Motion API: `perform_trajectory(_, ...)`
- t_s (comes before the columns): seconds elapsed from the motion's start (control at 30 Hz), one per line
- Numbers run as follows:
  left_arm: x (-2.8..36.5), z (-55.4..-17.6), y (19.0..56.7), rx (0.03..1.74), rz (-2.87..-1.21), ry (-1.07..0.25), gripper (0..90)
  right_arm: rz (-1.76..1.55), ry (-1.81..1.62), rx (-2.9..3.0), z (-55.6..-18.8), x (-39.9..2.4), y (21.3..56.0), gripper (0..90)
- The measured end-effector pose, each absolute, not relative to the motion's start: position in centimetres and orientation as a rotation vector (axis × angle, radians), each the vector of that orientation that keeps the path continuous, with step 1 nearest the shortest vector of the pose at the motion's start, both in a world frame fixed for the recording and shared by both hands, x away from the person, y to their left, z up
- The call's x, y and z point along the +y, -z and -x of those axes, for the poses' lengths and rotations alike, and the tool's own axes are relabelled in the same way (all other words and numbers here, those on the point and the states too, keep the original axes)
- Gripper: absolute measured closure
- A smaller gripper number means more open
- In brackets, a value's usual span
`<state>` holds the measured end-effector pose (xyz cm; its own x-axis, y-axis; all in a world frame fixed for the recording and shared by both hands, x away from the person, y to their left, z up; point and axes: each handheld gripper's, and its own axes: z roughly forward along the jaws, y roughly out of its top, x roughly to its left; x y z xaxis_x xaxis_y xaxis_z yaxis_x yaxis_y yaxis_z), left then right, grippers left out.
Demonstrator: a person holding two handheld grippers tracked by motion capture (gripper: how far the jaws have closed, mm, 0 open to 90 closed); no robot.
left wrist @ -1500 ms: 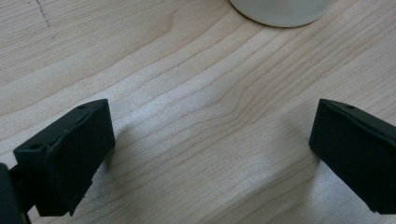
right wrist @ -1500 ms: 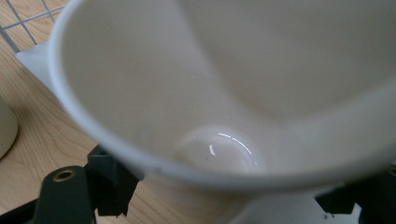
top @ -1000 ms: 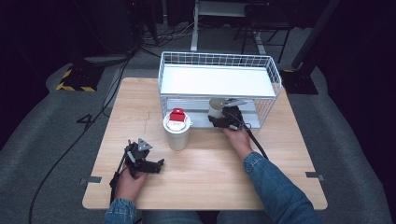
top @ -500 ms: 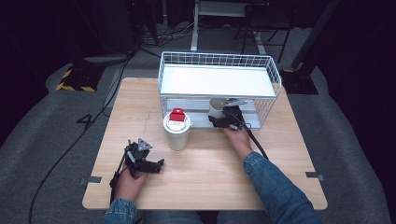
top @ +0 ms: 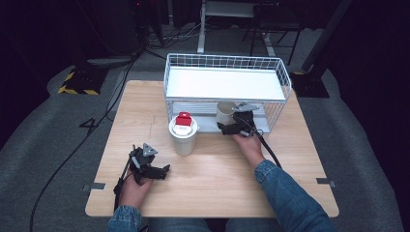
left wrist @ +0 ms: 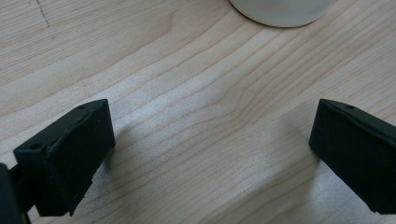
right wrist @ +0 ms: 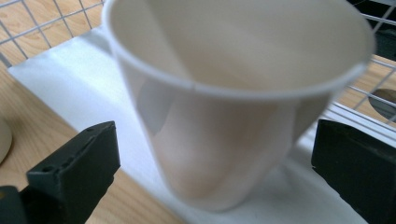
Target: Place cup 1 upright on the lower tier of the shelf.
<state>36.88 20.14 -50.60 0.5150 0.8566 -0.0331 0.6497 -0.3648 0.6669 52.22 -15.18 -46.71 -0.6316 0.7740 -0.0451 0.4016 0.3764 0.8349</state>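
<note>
A white paper cup [top: 224, 111] [right wrist: 224, 93] stands upright on the lower shelf of a white wire rack [top: 167, 82]. My right gripper [top: 227, 122] [right wrist: 217, 140] reaches in at the rack's front. Its jaws have just been opening and now stand wide on either side of the cup, with a gap at each pad. A lidded white cup [top: 183, 137] with a red piece [top: 183, 119] on its lid stands on the wooden table [top: 217, 183]. My left gripper [top: 162, 171] [left wrist: 210, 140] rests low at the front left, open over bare wood, with the lidded cup's base [left wrist: 280, 9] ahead of it.
The rack's upper shelf [top: 227, 83] is a flat white board with a wire rim. The lower shelf board [right wrist: 56, 79] reaches the rack's open front. Cables trail from both grippers. Dark floor, cables and chair legs lie beyond the table.
Both hands stay where they were, and the paper cup stands in the same spot on the lower shelf.
</note>
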Motion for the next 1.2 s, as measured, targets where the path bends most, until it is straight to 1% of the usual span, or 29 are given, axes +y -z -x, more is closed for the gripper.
perform_trajectory(0.33,20.1,-36.9,50.6,1.223,-2.132,-0.429,0.7,-1.003,-1.211,2.205,-50.1,-17.1,45.5,1.1)
perform_trajectory(0.7,20.1,-36.9,50.6,1.223,-2.132,-0.43,0.6,-0.946,-1.275,2.23,-47.3,-19.7,43.1,1.4)
perform_trajectory(1.2,20.1,-36.9,50.6,1.224,-2.133,-0.429,0.7,-0.925,-1.305,2.22,-43.2,-23.5,41.7,1.6)
